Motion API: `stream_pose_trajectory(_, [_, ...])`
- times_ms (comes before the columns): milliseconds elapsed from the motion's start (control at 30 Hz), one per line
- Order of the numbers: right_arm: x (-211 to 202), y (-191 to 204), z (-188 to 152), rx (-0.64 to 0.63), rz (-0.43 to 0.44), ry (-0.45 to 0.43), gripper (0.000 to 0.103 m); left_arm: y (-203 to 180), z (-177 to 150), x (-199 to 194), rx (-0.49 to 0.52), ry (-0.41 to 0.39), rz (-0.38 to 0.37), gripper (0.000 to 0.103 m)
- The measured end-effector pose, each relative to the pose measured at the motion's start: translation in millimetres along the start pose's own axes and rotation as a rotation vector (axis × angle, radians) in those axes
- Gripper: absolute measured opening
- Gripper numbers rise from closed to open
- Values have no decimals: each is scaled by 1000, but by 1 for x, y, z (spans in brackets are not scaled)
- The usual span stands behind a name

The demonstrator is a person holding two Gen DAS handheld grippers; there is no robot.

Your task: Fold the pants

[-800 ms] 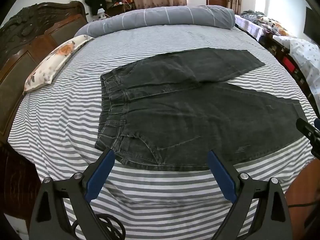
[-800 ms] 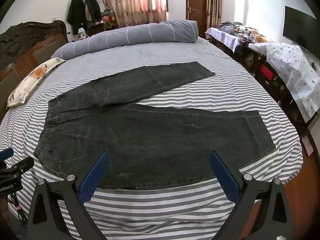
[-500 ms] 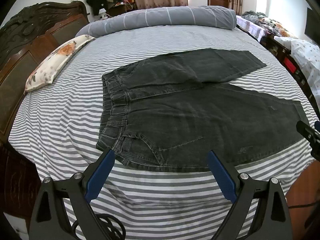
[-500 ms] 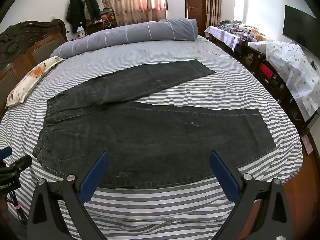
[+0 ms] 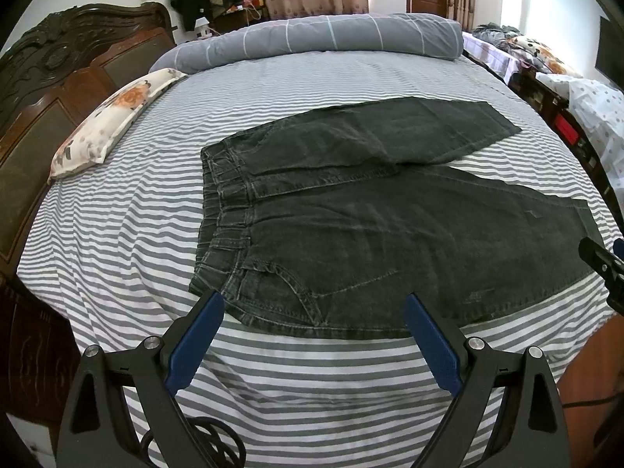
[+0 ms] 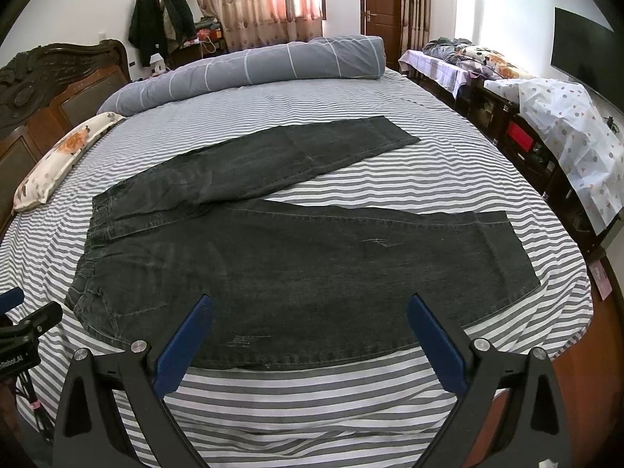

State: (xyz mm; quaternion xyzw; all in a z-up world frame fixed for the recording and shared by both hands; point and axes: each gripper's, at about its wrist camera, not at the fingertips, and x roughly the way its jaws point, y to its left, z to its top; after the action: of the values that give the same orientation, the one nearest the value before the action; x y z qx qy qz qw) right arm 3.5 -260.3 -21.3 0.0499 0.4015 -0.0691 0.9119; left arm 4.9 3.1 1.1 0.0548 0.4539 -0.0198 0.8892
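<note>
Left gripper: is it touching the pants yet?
Cannot tell. In the left wrist view the left gripper is wide open over the waist corner of the pants; its left fingertip overlaps the cloth edge, but neither view shows whether it rests on it.

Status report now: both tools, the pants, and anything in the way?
Left tool open, empty. Right tool open, empty. Pants flat on striped bed, legs apart, not folded yet. Nothing in the way.
</note>
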Motion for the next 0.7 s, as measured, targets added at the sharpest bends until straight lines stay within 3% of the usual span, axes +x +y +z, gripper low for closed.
stream_pose_trajectory(267, [0,-1,1,2,1,0,98,-1,1,-2,27,-6,35,94])
stream_pose_trajectory(433, [0,-1,1,1,1,0,98,-1,1,-1,5,-2,4,94])
stream_pose_trajectory(700, [1,-1,1,4,1,-1,97,-1,3,-2,24,-20,32,94])
